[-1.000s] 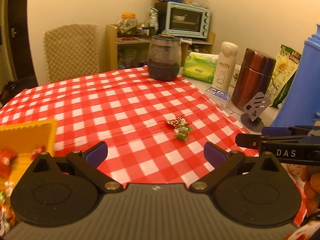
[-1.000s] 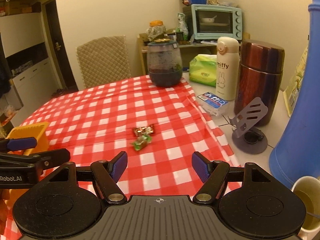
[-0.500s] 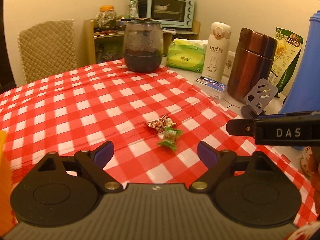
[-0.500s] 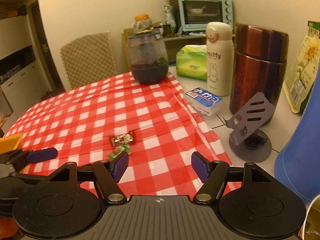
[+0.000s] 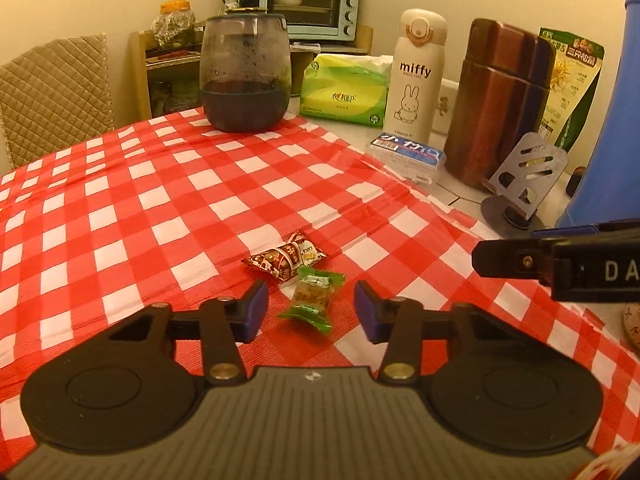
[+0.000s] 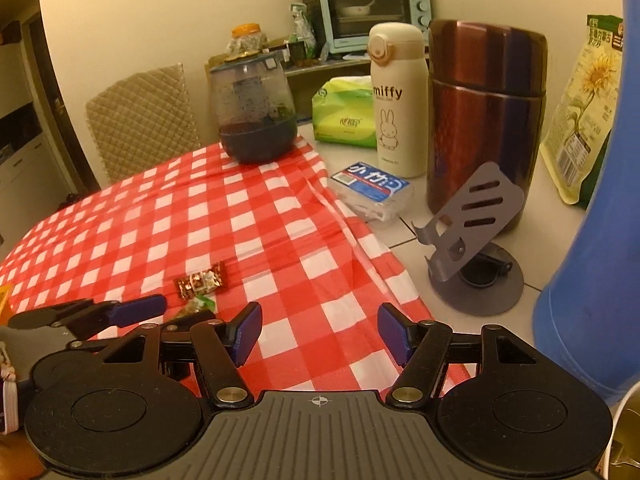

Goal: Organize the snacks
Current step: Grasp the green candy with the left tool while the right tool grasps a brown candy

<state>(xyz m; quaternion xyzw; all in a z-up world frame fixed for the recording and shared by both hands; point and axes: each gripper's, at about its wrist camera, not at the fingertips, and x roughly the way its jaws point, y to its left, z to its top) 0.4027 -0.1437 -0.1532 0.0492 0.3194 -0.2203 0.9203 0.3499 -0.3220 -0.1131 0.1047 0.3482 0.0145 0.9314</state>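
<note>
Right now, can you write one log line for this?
step: picking candy | left gripper: jaws closing around green candy, not touching | right gripper: open, empty

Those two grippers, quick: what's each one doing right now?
Left gripper: open, jaws closing around the green candy, not gripping.
Right gripper: open, empty.

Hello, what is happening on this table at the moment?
A person with a gripper in each hand is sorting snacks. The left gripper has just been closing around the green-wrapped candy on the checked tablecloth; its pads do not touch it yet. A brown-wrapped candy lies just beyond. The right gripper is open with nothing between its jaws.
</note>
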